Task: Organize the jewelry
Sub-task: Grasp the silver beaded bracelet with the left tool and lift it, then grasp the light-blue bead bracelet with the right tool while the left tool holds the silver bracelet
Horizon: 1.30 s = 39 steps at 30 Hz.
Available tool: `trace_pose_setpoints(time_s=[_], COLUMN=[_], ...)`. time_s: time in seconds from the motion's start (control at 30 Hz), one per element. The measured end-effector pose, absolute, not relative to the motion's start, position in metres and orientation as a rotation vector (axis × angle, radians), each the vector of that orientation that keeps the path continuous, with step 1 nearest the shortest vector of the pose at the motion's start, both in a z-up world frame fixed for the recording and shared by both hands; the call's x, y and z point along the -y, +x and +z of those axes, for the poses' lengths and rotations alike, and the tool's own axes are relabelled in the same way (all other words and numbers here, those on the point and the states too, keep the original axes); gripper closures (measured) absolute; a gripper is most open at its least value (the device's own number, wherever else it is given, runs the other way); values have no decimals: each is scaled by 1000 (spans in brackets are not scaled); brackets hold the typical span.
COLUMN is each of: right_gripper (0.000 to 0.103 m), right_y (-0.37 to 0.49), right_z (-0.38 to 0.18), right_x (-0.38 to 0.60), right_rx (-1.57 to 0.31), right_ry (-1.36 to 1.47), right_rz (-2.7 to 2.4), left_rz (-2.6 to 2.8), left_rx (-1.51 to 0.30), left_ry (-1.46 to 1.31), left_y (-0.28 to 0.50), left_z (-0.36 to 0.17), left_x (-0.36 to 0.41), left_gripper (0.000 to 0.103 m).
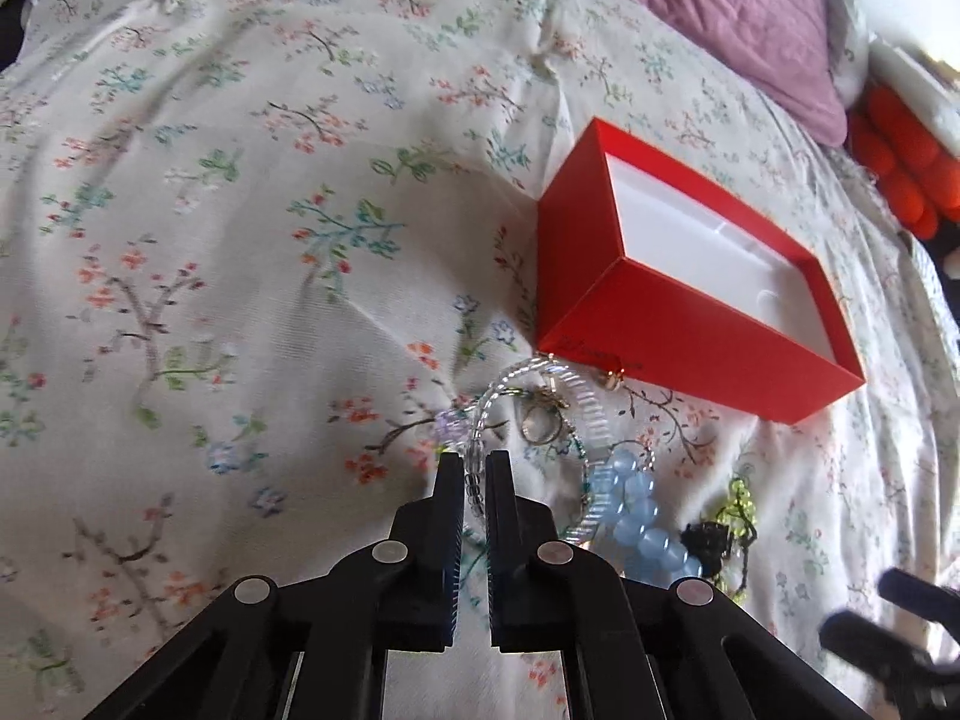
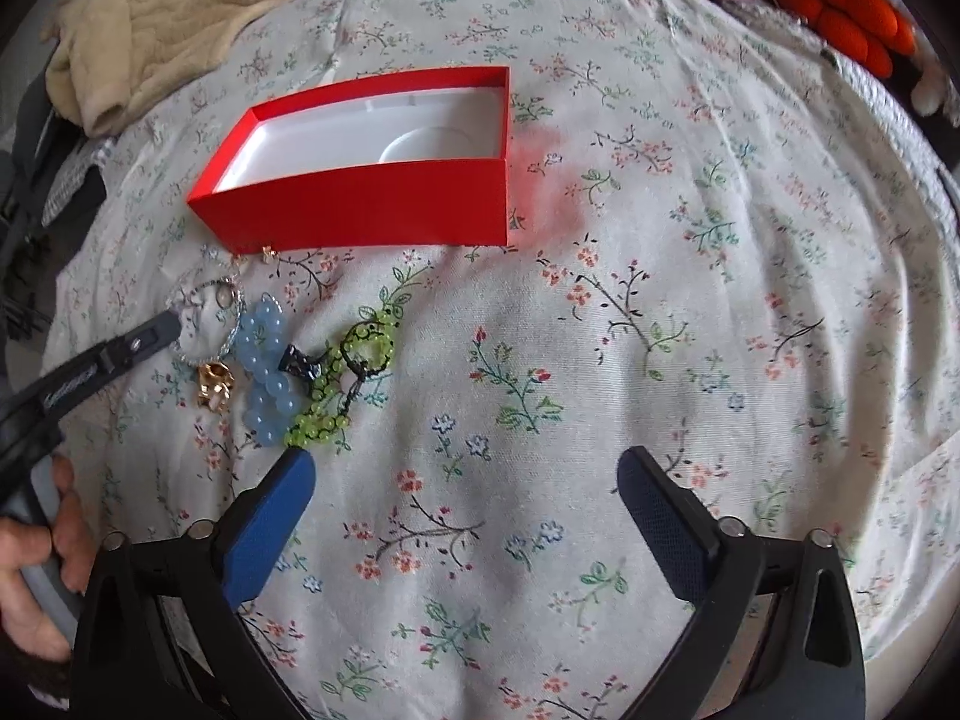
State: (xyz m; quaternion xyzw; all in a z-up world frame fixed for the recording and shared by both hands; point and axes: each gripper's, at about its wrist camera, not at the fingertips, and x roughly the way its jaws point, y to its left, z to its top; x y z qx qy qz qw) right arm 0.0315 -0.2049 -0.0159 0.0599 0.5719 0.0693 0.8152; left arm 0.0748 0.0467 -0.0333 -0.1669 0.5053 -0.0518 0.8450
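A pile of jewelry lies on the floral bedsheet in front of an open red box (image 1: 678, 324) (image 2: 372, 204) with a white inside. My left gripper (image 1: 474, 465) (image 2: 171, 324) is shut on a clear beaded bracelet (image 1: 591, 414) (image 2: 231, 300), whose beads show between its black fingers. Beside it lie a pale blue bead bracelet (image 1: 642, 516) (image 2: 264, 372), green beads (image 1: 741, 501) (image 2: 336, 384), a small black piece (image 2: 300, 363) and gold pieces (image 1: 540, 429) (image 2: 213, 393). My right gripper (image 2: 468, 480) stands open over bare sheet, its left finger close to the blue and green beads.
A purple pillow (image 1: 738, 12) and an orange knobbly thing (image 1: 912, 168) (image 2: 840, 6) lie at the bed's far side. A beige quilted cloth (image 2: 156, 18) is bunched at the far left. A person's hand (image 2: 36, 546) holds the left gripper's handle.
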Motion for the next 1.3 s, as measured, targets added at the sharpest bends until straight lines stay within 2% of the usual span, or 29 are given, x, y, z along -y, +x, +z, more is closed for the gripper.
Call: trace_pose_setpoints(time_s=[0.13, 0.4, 0.5, 0.93, 1.03, 1.17, 1.3], right_gripper=[21, 58, 62, 68, 72, 88, 91], right_y=[36, 45, 52, 81, 82, 83, 81], right_z=[-20, -11, -7, -30, -38, -43, -39], right_x=[202, 170, 150, 99, 95, 91, 92], right_rx=[-1230, -1174, -1159, -1209, -1229, -1233, -1219], right_ry=[206, 257, 240, 98, 37, -17, -11], right_rz=[201, 348, 397, 386, 348, 322, 316], left_rz=[-98, -29, -5, 25, 42, 46, 24], left_rx=[-1056, -1056, -1057, -1048, -1051, -1052, -1035], left_ry=[-362, -372, -351, -327, -320, -332, -321], left_y=[64, 42, 38, 35, 35, 33, 30], left_z=[-27, -30, -32, -34, -36, -35, -26], left_x=[-62, -85, -88, -100, -104, -108, -104], left_gripper=[102, 102, 102, 102, 102, 102, 102])
